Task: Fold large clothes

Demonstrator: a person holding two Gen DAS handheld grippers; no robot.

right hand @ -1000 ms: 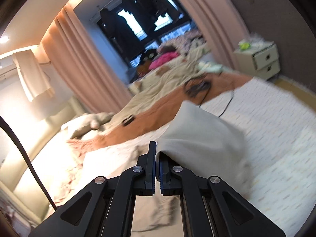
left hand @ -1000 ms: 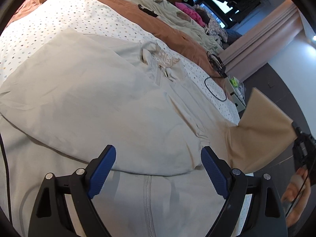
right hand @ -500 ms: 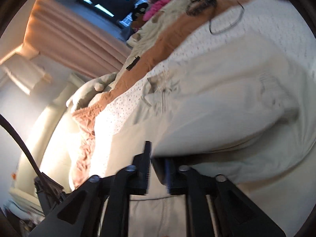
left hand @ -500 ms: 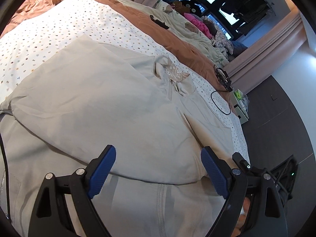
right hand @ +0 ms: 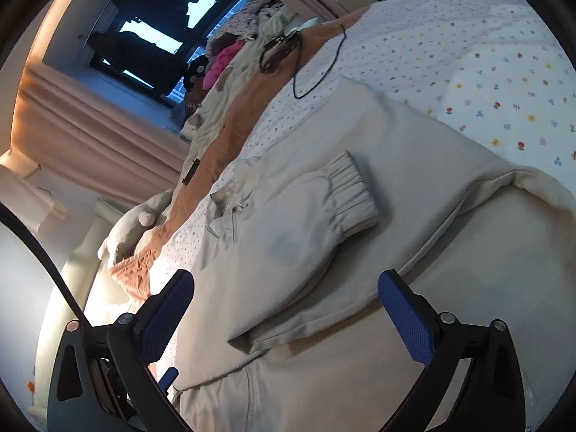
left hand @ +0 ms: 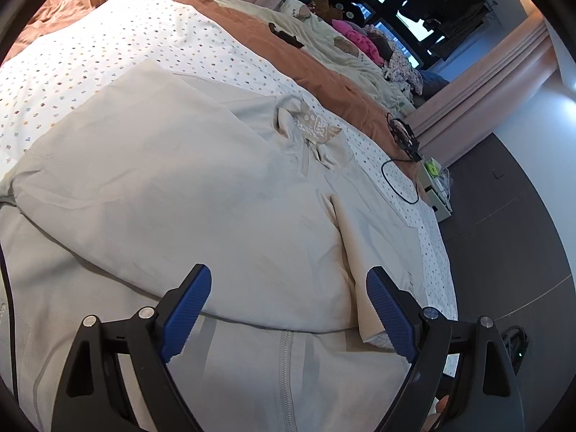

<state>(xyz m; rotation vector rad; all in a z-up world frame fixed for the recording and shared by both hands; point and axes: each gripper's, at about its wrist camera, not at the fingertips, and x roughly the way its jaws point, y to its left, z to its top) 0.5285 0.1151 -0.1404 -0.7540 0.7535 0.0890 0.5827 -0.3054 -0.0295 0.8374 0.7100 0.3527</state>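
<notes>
From the left wrist view, the left gripper (left hand: 288,309) hovers with its blue ribbed pads wide apart and nothing between them, above the pale beige zip-front jacket (left hand: 172,194) spread flat on the white flower-dotted bedsheet (left hand: 108,54); a smooth sleeve lies folded across the jacket's chest, the centre zip (left hand: 286,370) runs down between the pads, and a patterned lining shows at the collar (left hand: 309,126); beyond lie a rust-brown quilted blanket (left hand: 324,82) and a looped black cable (left hand: 399,180). From the right wrist view, the right gripper (right hand: 288,316) likewise stands open and empty over the same jacket; only here does the folded sleeve's ribbed elastic cuff (right hand: 349,190) show, resting on the chest, and a pale, perhaps plush, toy (right hand: 133,226) beside the blanket.
</notes>
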